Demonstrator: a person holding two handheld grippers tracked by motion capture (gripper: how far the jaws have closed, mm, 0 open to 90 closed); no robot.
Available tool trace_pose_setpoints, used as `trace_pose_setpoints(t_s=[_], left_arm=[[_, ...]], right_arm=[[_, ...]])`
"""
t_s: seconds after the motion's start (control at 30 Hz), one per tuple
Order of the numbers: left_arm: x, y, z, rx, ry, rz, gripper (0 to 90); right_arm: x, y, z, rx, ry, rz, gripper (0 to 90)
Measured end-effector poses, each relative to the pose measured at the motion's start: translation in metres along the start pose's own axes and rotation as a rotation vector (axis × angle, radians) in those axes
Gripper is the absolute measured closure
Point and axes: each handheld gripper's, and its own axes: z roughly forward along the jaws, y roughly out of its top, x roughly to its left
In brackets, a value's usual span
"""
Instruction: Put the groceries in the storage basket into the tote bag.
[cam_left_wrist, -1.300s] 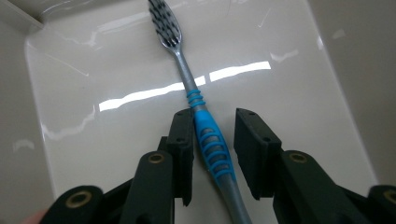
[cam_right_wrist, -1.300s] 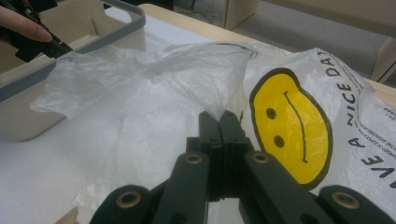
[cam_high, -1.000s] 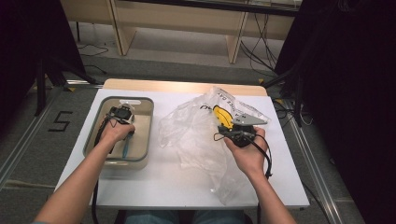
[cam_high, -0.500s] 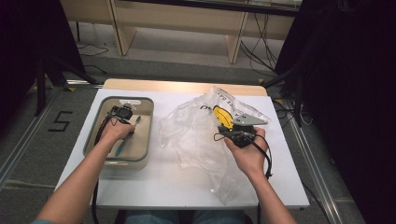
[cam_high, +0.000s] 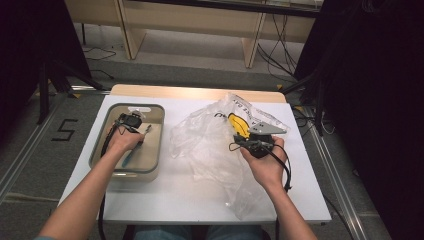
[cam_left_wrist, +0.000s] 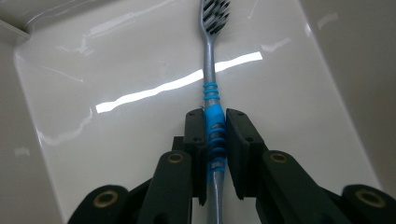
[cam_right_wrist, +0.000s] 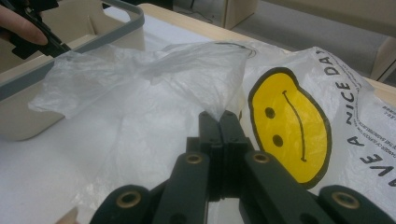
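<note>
In the bin (cam_high: 152, 165), left: our left gripper (cam_left_wrist: 215, 130) clamps the toothbrush (cam_left_wrist: 212, 84).
Right: our right gripper (cam_right_wrist: 219, 122) pinches the smiley plastic bag (cam_right_wrist: 187, 79).

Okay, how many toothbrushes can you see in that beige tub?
1: a grey-and-blue plastic toothbrush lies in the beige tub, clamped by the left gripper. The hand may hide others.

The left tongs (cam_high: 131, 121) have edged slightly deeper over the tray (cam_high: 98, 150).

Black-jawed hand-held gripper (cam_left_wrist: 215, 135), brass-coloured screws, trailing black cable.
</note>
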Motion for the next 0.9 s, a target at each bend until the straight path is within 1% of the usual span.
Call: trace_pose_setpoints(t_s=[0.2, 0.47, 0.77, 0.9], left_arm=[[0.0010, -0.0004, -0.0002, 0.003, -0.010, -0.019, 78.5], [0.0025, -0.0007, -0.0014, 0.007, -0.012, -0.020, 78.5], [0.0029, -0.0010, -0.0055, -0.022, -0.011, -0.022, 78.5], [0.0030, -0.0012, -0.0090, -0.043, -0.022, -0.027, 78.5]], right_arm=[[0.0002, 0.0000, 0.0004, -0.002, -0.001, 0.000, 90.0], [0.0002, -0.0002, 0.0004, -0.003, -0.001, 0.001, 90.0], [0.0002, -0.0003, 0.0005, -0.004, -0.003, 0.001, 90.0], [0.0003, -0.0002, 0.0005, -0.004, -0.002, 0.001, 90.0]])
